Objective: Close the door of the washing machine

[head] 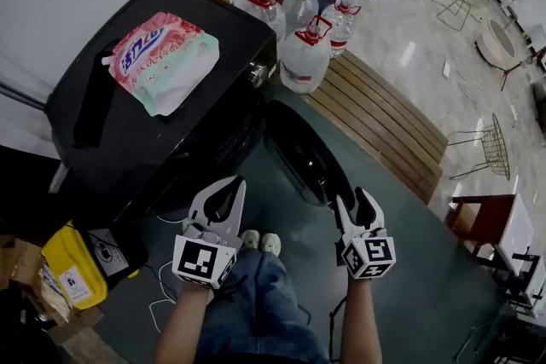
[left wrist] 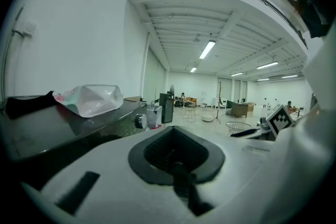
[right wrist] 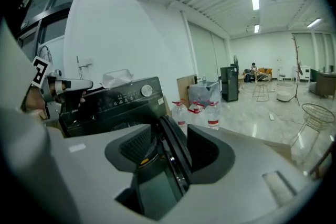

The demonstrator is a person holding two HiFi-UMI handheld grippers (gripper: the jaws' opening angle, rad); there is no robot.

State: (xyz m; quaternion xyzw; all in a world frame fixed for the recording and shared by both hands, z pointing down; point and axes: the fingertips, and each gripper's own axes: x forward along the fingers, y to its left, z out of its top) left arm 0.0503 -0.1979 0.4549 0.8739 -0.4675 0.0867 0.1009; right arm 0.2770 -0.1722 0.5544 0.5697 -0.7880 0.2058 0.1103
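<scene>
Grey floor (head: 409,268), open washing machine door (head: 300,151) edge-on at right gripper's (head: 354,200) parted jaws; left gripper's (head: 226,185) jaws together.

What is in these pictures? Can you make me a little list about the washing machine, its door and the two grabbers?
washing machine: black, front-loading
door: round, swung open, not yet closed
on top of machine: pink and green detergent pouch, lying flat
beside machine: big water jugs with red caps, and a slatted wooden bench
left gripper: jaws together, holding nothing, in front of the machine
right gripper: jaws apart, the door's edge lined up between them; I cannot tell if it touches
</scene>
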